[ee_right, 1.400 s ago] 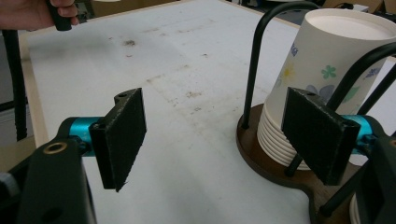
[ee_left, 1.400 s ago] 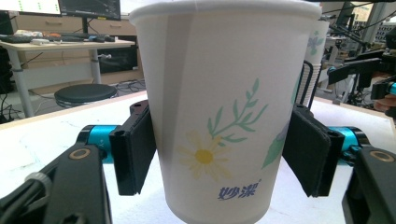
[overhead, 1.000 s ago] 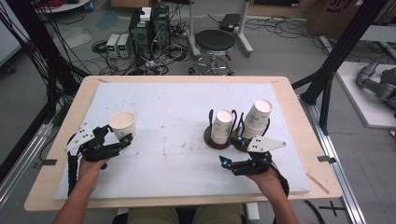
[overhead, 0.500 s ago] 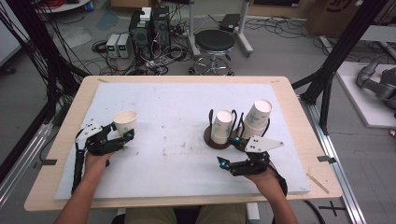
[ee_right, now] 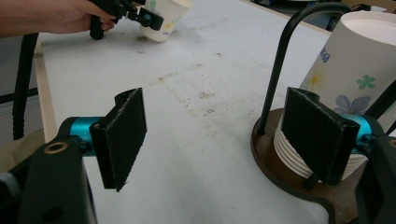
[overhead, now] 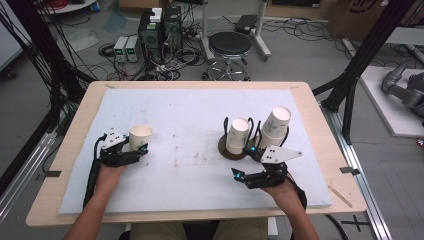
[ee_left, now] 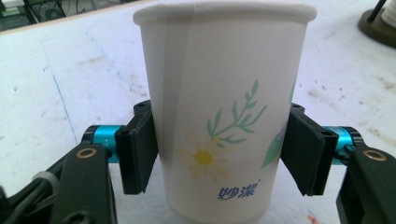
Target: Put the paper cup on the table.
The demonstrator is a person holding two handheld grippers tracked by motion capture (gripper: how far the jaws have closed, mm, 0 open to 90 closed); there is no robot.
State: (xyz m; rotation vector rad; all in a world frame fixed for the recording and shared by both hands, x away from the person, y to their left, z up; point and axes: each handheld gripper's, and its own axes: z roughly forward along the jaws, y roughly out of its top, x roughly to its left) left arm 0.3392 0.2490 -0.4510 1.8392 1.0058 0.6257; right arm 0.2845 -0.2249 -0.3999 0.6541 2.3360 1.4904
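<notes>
From above, my left gripper [overhead: 136, 150] holds a cup [overhead: 140, 136] upright on the white mat [overhead: 190, 125], while my right gripper [overhead: 247, 162] hangs just short of the cup rack [overhead: 235, 149], jaws spread on nothing. Along my left jaws, which have just been closing, both pads [ee_left: 137, 151] press the cup's [ee_left: 224, 107] lower wall: white paper, a daisy and green sprig printed, thin, light and easily crushed, so I judge a gentle mid-wall pinch best. Along my right jaws, the pads [ee_right: 122, 135] stand apart, the stack [ee_right: 345, 88] just beyond one.
</notes>
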